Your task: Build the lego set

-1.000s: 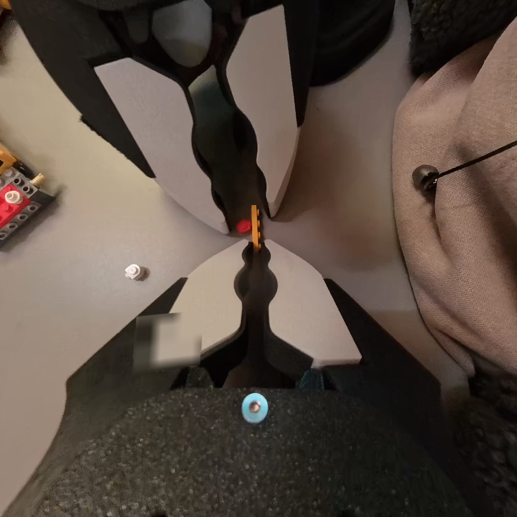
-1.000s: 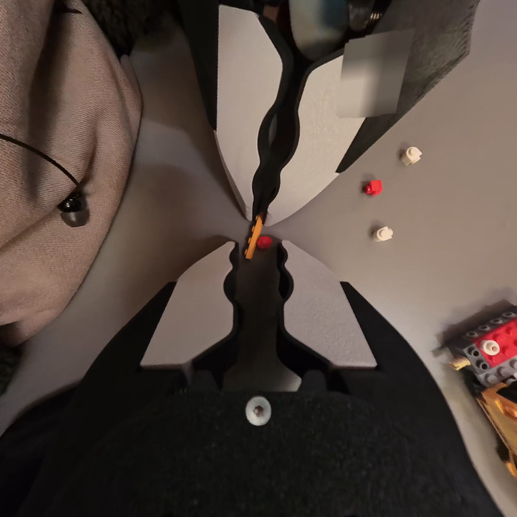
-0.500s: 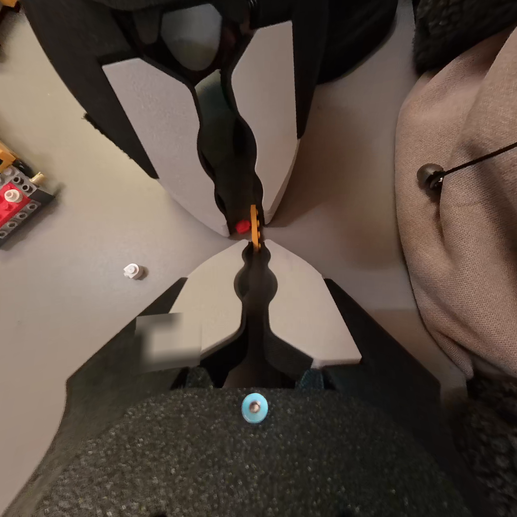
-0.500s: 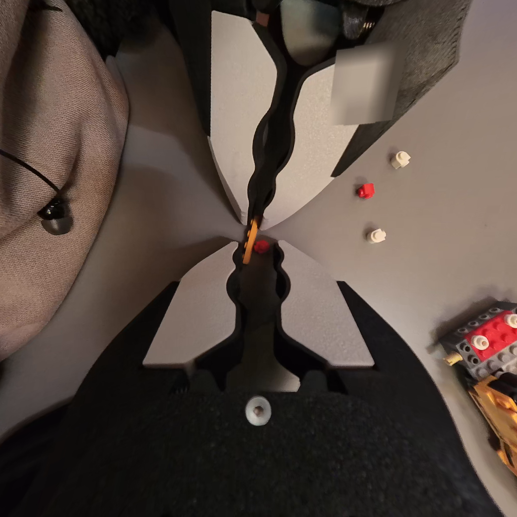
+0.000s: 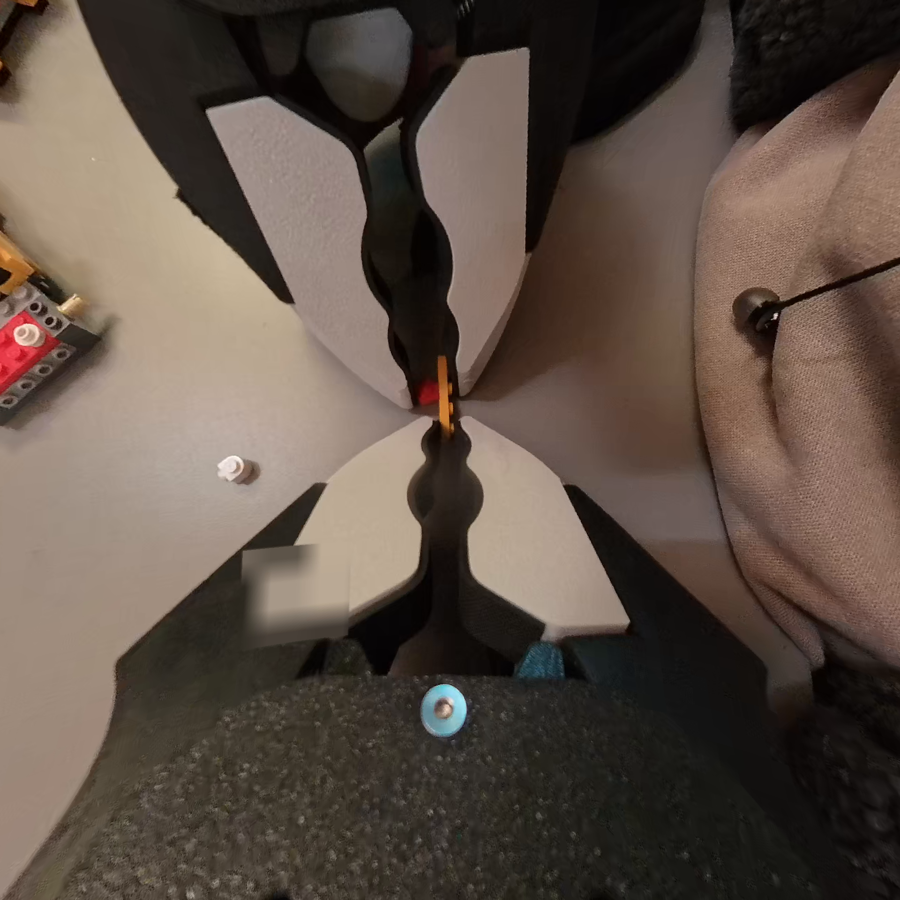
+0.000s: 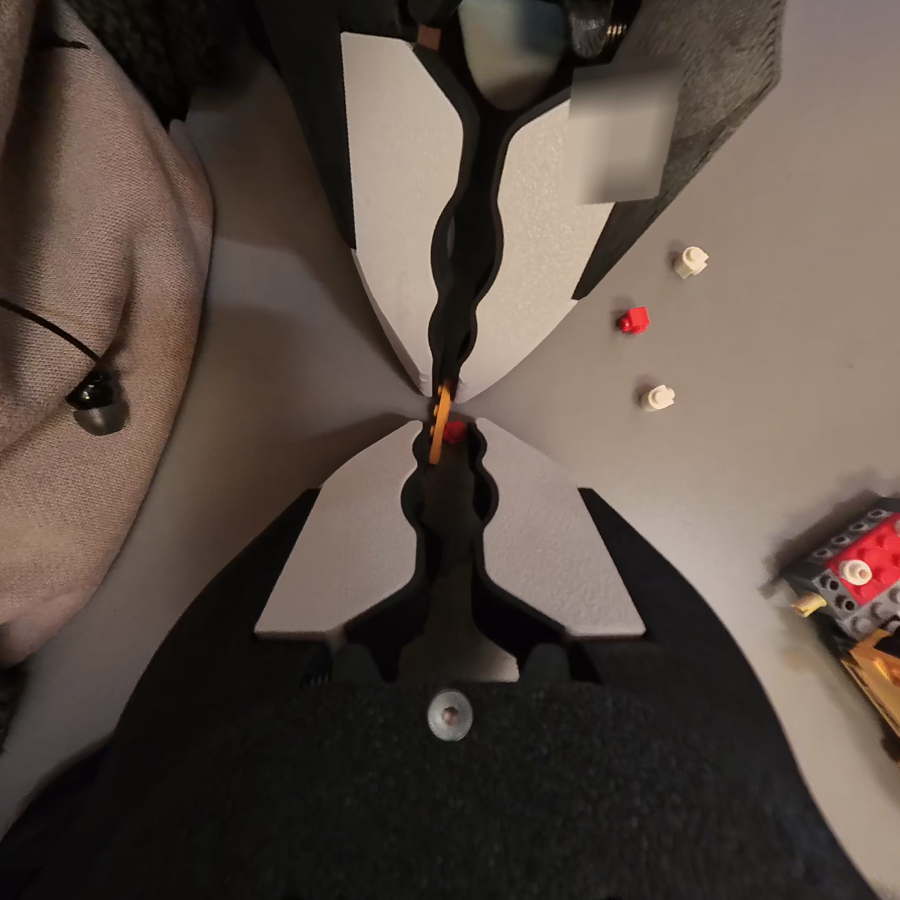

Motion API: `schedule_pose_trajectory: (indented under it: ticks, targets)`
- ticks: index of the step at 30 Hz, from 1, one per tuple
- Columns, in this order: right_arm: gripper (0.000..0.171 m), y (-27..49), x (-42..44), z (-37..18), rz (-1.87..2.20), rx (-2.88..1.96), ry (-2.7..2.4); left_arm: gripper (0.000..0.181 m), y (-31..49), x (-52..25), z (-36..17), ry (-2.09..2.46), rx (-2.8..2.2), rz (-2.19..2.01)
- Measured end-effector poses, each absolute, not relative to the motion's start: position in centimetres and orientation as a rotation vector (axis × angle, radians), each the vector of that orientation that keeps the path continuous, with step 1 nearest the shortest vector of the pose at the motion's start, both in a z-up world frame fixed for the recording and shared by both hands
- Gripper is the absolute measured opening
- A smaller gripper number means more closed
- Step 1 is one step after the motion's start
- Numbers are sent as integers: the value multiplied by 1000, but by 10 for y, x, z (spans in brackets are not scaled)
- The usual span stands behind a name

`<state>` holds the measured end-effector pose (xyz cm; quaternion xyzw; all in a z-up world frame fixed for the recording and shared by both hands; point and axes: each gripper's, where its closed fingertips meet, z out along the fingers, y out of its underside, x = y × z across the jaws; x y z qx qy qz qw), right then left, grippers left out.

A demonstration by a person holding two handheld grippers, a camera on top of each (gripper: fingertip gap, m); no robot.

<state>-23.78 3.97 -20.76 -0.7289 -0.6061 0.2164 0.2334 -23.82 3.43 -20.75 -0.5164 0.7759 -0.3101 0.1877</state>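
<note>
Above the grey table [image 6: 730, 438], well clear of its surface, my two grippers meet tip to tip. Beside them a beige garment [image 5: 803, 438] with a black drawstring toggle [image 5: 755, 311] crowds one side; opposite it sits the part-built model [image 6: 867, 579], grey and red with gold-coloured pieces.

My left gripper [image 5: 445, 431] is pinched tight on one end of the orange plate [image 5: 444, 392], held on edge. My right gripper [image 6: 445, 438] has its jaws a little apart around the plate's other end, with the small red piece [image 6: 455, 432] pressed against the plate's face; I judge I am seating it there.

Both parts should be stiff, light and slick, so I would keep hold of the plate by its flat faces near the end and push squarely, or the tiny piece could pop free.

Beyond the model lie two white studs [image 6: 657, 398] and a spare red stud [image 6: 633, 320].
</note>
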Motion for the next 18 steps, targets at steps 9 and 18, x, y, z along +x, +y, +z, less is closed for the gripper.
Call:
schedule_pose_trajectory:
  ticks: [9, 18]
  targets:
    - [14, 38, -234, -209, 528, -2060, -1604, 5, 34, -238, -208, 2176, -1450, -850]
    - [13, 36, -232, -210, 501, -2126, -1553, 6, 35, -238, -209, 2163, -1455, -822]
